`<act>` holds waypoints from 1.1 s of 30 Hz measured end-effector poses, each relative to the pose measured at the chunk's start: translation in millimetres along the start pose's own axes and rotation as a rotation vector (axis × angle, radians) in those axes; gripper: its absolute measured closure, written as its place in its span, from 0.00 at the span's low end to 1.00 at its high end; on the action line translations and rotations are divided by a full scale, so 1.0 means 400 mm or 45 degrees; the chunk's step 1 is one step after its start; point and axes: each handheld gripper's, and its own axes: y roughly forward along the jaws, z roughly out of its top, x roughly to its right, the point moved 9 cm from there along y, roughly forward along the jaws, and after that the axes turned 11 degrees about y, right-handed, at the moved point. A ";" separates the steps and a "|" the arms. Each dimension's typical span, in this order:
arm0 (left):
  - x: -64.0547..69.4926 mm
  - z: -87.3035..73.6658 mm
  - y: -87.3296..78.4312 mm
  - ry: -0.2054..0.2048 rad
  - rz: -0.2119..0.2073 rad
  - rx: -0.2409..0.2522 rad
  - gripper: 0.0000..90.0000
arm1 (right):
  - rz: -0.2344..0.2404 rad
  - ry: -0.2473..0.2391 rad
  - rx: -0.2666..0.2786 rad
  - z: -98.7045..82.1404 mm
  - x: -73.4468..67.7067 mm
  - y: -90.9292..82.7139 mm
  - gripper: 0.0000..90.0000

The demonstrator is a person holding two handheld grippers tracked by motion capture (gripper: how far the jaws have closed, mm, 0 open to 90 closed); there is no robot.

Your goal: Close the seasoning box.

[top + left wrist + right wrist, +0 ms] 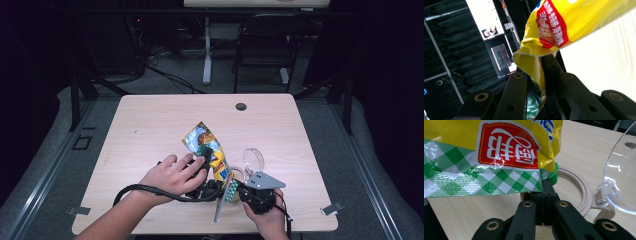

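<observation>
A glossy yellow foil snack pouch (pixel 212 152) with red label panels, a green-and-white checked band along one end and a green ribbed screw cap (pixel 553 175) is held up off the light wooden surface (pixel 150 135), tilted so that its printed end rises toward the far left and its checked end hangs near the front edge, right of centre. In the left gripper view the pouch's crumpled yellow edge (pixel 534 65) runs down between the two black fingers, which pinch it tightly with only the foil between them. The left gripper (pixel 202 167), wrapped by the person's left hand (pixel 170 177), holds the pouch at mid-length, its black cable looping back along the forearm toward the near edge. The right gripper (pixel 239 189), topped by a grey three-cornered plate (pixel 265 181) and held by the right hand (pixel 267 212), meets the pouch at its lower, checked end; in the right gripper view its fingers (pixel 546 195) are pressed together just under the green cap, and whether they catch the pouch's seam there I cannot tell for certain, though the foil rests right against their tips. Just behind the pouch's low end a beige plastic ring (pixel 584 195) lies on the surface, with a clear hinged plastic lid (pixel 253 159) standing up from its far right side. Beyond the far edge, on the grey floor, stand a dark folding chair (pixel 265 45) and a white table leg (pixel 207 50).
</observation>
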 end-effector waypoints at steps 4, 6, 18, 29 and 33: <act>0.000 0.000 0.000 0.000 -0.001 -0.001 0.92 | 0.001 0.000 -0.001 0.000 0.000 0.000 1.00; -0.001 0.000 -0.001 0.000 0.001 -0.001 0.92 | 0.001 -0.001 -0.002 0.000 0.000 0.000 1.00; -0.003 0.002 -0.003 -0.008 -0.003 -0.001 0.92 | 0.005 -0.005 0.000 0.000 -0.001 0.001 1.00; -0.006 0.006 -0.003 -0.010 -0.001 0.004 0.92 | 0.002 -0.004 -0.006 -0.002 -0.001 0.001 1.00; -0.009 0.007 -0.004 -0.005 -0.004 0.004 0.92 | 0.005 -0.006 -0.001 0.000 -0.001 0.001 1.00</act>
